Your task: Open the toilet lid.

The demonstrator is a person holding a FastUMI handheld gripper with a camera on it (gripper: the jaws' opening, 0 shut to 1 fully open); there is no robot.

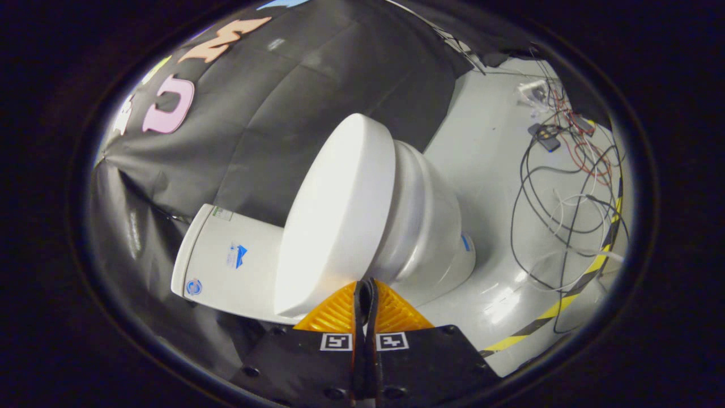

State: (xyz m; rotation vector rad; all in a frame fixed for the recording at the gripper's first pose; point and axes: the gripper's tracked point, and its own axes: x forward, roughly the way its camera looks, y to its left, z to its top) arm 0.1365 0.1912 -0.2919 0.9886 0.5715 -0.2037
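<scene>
Nearest the camera, the hand-held gripper (pixel 366 281) has its two fingers drawn together with only a thin slit between them, their tips at the front edge of the smooth white oval toilet lid (pixel 334 218), holding nothing I can make out. Just beyond, that lid lies closed on the white ceramic toilet bowl (pixel 430 226), with the white cistern (pixel 226 260) behind it against the black cloth wall (pixel 283 113). Farther off, tangled black, white and red cables (pixel 566 192) lie on the grey floor (pixel 481 147) beside a yellow-and-black striped tape line (pixel 566 300).

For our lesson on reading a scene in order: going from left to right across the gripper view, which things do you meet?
Cistern → toilet lid → toilet bowl → tangle of cables on the floor. The gripper sits just before the lid's near edge, its jaws closed together with nothing visibly between them.
</scene>
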